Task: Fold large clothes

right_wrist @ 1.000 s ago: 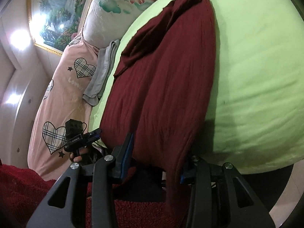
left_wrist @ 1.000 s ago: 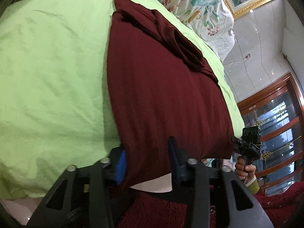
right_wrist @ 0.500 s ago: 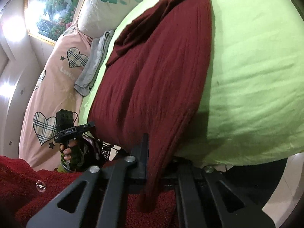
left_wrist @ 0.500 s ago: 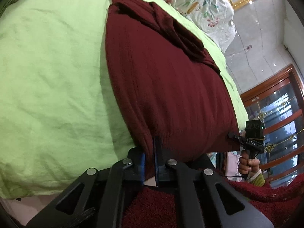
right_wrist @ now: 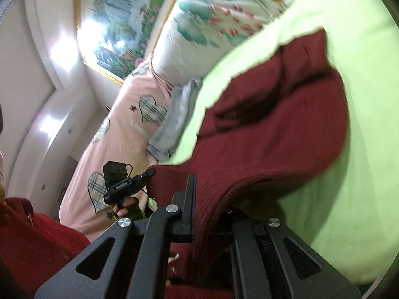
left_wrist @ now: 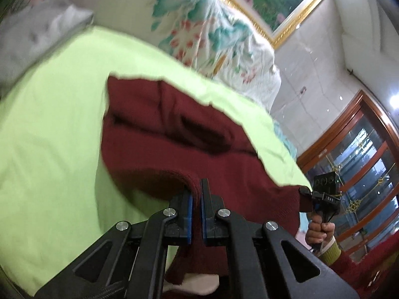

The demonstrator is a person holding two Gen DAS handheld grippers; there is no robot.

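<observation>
From the left wrist view, we've got the left gripper [left_wrist: 196, 196] clamped tight on the near hem of the maroon sweater [left_wrist: 174, 134], its blue-padded fingers [left_wrist: 189, 214] pinching the knit between them with barely a gap. That hem is lifted off the lime green sheet [left_wrist: 49, 124] while the rest of the sweater lies on the bed. Off to the right we can see the right gripper [left_wrist: 305, 191] pinching the other corner.

Over on the right wrist view, the right gripper [right_wrist: 199, 194] is closed on the hem too, fabric draping over the fingers [right_wrist: 189, 199]. The left gripper [right_wrist: 149, 172] grips the far corner, beside the pink heart quilt [right_wrist: 119, 134].
</observation>
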